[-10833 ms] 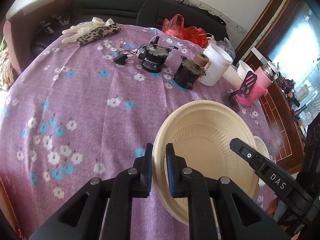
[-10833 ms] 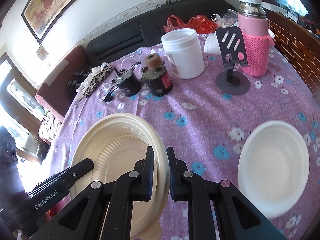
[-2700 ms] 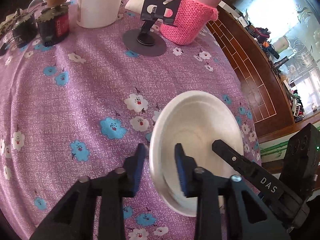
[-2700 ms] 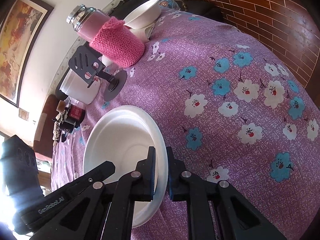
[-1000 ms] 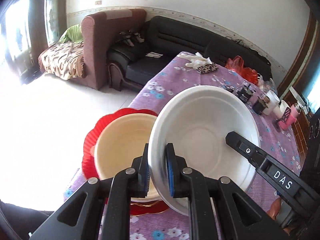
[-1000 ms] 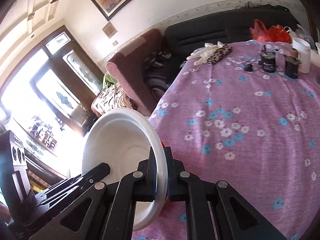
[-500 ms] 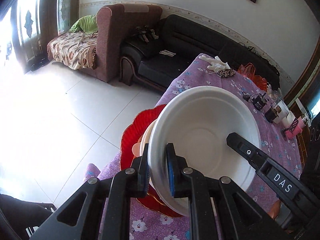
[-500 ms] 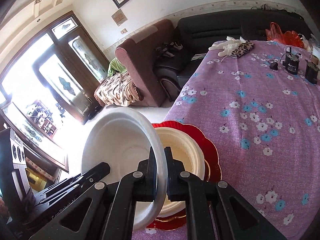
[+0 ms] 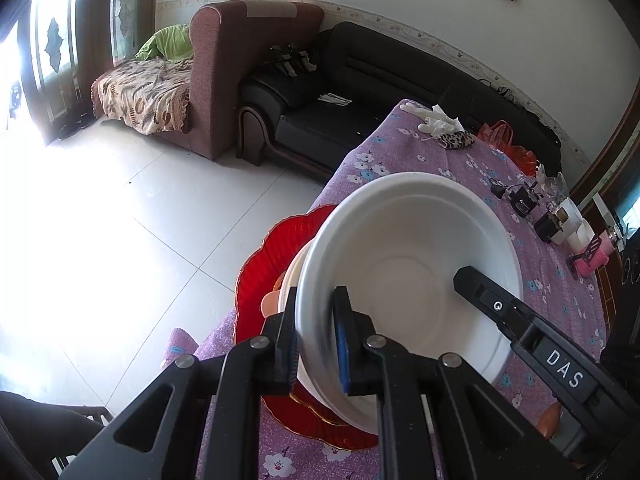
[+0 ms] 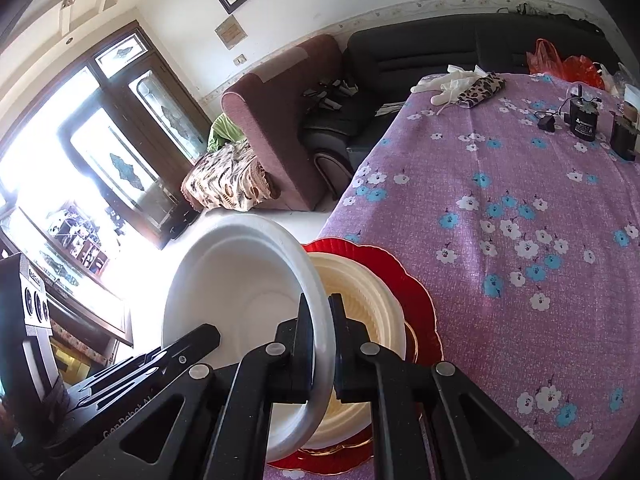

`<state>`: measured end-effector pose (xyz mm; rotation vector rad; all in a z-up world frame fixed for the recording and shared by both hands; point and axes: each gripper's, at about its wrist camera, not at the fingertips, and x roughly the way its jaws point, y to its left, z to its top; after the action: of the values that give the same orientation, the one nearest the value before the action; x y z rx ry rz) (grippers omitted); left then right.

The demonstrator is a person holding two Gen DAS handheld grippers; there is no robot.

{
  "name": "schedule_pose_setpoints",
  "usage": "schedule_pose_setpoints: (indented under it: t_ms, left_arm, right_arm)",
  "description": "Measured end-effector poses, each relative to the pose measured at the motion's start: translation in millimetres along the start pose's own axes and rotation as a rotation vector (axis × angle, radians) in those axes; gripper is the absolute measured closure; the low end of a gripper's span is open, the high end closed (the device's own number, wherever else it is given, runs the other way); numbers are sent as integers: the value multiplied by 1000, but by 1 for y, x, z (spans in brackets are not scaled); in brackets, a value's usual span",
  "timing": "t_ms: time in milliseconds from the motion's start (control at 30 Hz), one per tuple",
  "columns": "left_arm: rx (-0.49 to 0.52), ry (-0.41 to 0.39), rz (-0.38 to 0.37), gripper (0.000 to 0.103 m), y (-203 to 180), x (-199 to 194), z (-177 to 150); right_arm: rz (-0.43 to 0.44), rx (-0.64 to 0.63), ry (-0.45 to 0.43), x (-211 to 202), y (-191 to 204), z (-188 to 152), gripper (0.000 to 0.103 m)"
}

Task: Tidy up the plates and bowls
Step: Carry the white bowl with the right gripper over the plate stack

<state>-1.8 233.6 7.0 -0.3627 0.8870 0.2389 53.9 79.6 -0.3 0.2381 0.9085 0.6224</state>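
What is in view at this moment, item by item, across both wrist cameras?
Round white foam bowl: one, white, held tilted above the stack by its opposite rims.
Cream ribbed disposable plate: one, cream, on the red plate.
Scalloped red plate: one, red, at the table's near edge.
Purple floral tablecloth: one, purple with blue and white flowers, covering the table.
White glove and leopard-print pouch: one each, far table edge.
Small black motor-like parts: two, black, far right.
Black leather sofa: one, against the wall.
Maroon armchair: one, beside the sofa.
Left gripper: black, jaws shut on the bowl's rim.
Right gripper: black, jaws shut on the opposite rim.
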Motion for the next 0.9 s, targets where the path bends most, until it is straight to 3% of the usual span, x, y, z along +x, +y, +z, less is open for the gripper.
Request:
schedule_pose_setpoints:
  t_ms: [900]
  left_arm:
    - [19, 36, 34, 90, -13, 27, 7]
  right_arm:
    - [17, 51, 22, 21, -22, 1, 94]
